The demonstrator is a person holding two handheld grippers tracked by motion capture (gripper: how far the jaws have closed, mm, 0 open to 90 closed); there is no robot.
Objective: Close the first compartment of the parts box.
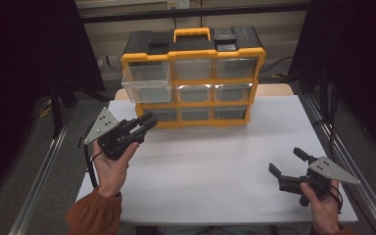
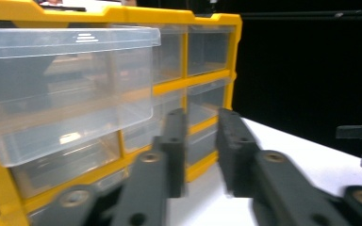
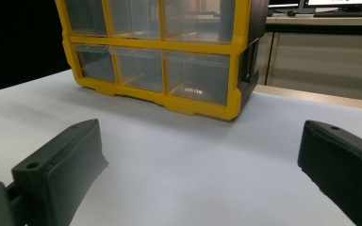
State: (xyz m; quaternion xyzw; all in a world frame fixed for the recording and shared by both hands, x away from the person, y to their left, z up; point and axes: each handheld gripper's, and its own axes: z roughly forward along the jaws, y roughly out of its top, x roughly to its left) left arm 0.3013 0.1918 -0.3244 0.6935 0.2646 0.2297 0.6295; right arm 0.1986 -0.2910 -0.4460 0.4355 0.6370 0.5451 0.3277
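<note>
The left gripper (image 1: 146,122) hovers just in front of the yellow organizer (image 1: 193,78), its 2 jaws drawn narrow with nothing between them; the pulled-out clear drawer (image 1: 147,83), top left of the cabinet, juts toward the person just above and left of those jaws, apart from them; the right gripper (image 1: 286,162) rests low on the white table (image 1: 215,166), jaws wide and empty, well apart from the organizer.

No text, label, brand, number or sign can be read anywhere. The yellow and black drawer organiser (image 1: 194,73) and its clear plastic drawers (image 2: 66,89) bear no legible lettering in any of the three views.
</note>
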